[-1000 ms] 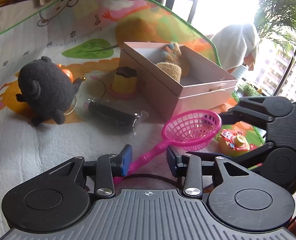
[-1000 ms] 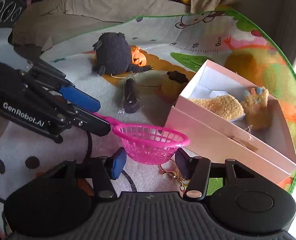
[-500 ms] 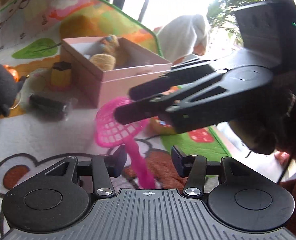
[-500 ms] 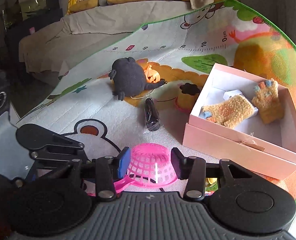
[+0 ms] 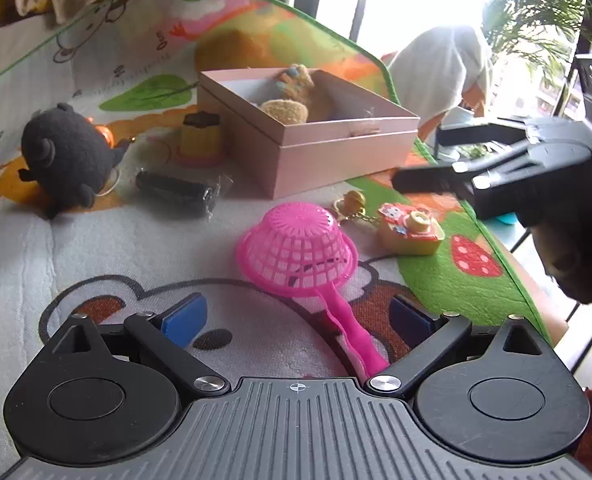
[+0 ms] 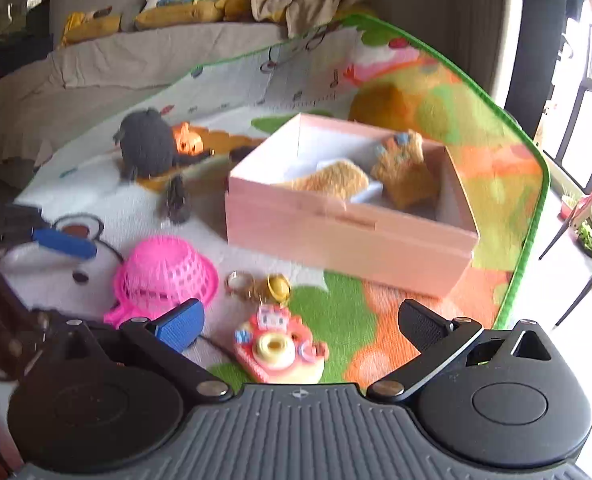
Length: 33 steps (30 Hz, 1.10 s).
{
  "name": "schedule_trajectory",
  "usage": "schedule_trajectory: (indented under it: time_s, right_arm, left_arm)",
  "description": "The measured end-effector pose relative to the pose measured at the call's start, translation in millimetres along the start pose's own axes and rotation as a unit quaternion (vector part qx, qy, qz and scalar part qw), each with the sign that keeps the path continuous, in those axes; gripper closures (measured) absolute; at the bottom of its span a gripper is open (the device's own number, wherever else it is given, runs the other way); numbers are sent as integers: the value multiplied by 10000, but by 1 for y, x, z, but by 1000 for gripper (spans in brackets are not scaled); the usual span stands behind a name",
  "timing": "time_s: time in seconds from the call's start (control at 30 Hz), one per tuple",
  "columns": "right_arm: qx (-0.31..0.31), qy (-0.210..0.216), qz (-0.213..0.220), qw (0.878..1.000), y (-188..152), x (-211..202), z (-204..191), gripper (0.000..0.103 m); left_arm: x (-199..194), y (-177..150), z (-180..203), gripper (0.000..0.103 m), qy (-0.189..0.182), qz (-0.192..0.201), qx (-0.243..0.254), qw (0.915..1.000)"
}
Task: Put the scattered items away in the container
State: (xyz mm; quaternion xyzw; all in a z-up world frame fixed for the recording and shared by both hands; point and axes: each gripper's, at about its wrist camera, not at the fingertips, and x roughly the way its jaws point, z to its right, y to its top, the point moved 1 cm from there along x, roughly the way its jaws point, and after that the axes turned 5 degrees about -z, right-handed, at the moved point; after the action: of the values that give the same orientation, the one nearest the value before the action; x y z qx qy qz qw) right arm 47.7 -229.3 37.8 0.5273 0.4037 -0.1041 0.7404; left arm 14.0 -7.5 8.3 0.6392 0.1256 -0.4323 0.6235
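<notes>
Two grippers, jaws opening, nothing clamped — left gripper [image 5: 298, 318] straddles the sieve [image 5: 296, 254] handle, which runs toward it; right gripper [image 6: 300, 322] frames the toy camera [image 6: 279, 352], near the box [image 6: 348, 236].

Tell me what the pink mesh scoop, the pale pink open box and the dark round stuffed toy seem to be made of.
Pink mesh scoop: looks like moulded plastic, glossy, with a rigid open grid and a one-piece handle.
Pale pink open box: probably cardboard, matte, with thin straight walls and crisp folded edges.
Dark round stuffed toy: seemingly plush fabric, a fuzzy, light-absorbing surface with soft rounded shape.
</notes>
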Motion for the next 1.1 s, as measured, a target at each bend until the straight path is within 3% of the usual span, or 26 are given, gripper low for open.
schedule_trajectory:
  time_s: [0.1,0.2,0.23,0.27,0.33,0.4,0.43,0.5,0.57,0.63,0.73,0.87,0.93,1.03,1.1]
  right_arm:
    - [-506,-768,-21,9958,-14,5,0,0]
    - [-893,-2120,299,9727,-22,10,6,0]
    - [-865,-2192,326,9713,-22,10,10,0]
    - [-700,-1966,303,9775,-22,7,14,0]
    - [-199,-1124,226,9932,-19,0,22,0]
    - [-58,-605,238,9979,-16,-1,20,0]
    - [-119,-537,289,9981,-14,0,18,1]
    - [-281,-429,315,9982,-9,7,18,12]
    - [-219,-275,130,9993,-1,21,25,26]
    - [30,-29,-116,9999,3,35,38,32]
    - [647,422,-422,9961,6,48,53,32]
    - [688,1365,-291,9878,1,33,38,32]
    - [426,1224,-56,9915,0,22,29,31]
    - [-113,284,344,9989,-1,18,20,15]
    - [-295,178,271,9990,1,27,25,15]
  left_arm:
    - [9,5,7,1,341,100,25,9994]
    - [12,7,15,1,409,201,82,9989]
    - [13,7,18,1,364,207,87,9991]
    - [14,6,20,1,335,202,89,9992]
    - [17,6,23,1,345,172,98,9992]
    - [20,6,24,0,367,141,54,9992]
    - [21,6,24,0,360,120,-1,9993]
    - [22,6,22,0,329,78,-108,9994]
    - [21,5,21,0,303,65,-153,9994]
    - [19,5,21,0,249,51,-205,9995]
    - [16,5,20,0,185,79,-304,9993]
    - [12,6,17,0,107,137,-471,9987]
    - [13,6,14,0,106,126,-591,9981]
    - [16,6,13,0,153,89,-669,9976]
    - [17,6,16,0,230,85,-588,9980]
